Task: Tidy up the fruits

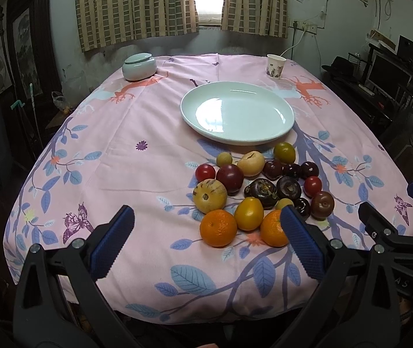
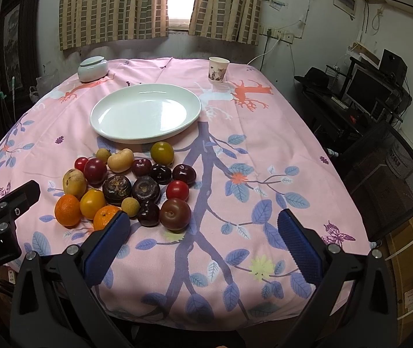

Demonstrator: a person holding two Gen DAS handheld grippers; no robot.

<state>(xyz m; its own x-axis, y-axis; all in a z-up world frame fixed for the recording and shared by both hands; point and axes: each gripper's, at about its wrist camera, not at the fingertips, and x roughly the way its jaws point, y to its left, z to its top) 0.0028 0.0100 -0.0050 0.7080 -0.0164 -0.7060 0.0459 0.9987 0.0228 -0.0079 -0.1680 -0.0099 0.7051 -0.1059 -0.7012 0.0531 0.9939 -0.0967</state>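
Observation:
A pile of fruit (image 1: 260, 187) lies on the pink tablecloth just in front of an empty white oval plate (image 1: 237, 112); the pile (image 2: 128, 185) and the plate (image 2: 145, 113) also show in the right wrist view. It holds two oranges (image 1: 218, 227), yellow and red tomatoes, dark plums and cherries. My left gripper (image 1: 206, 242) is open and empty above the near table edge, just before the oranges. My right gripper (image 2: 203, 242) is open and empty, to the right of the pile.
A pale lidded ceramic jar (image 1: 139, 66) stands at the far left and a paper cup (image 1: 275, 66) at the far right of the table. A mesh office chair (image 2: 386, 179) and a desk with a monitor (image 2: 366, 87) are to the right.

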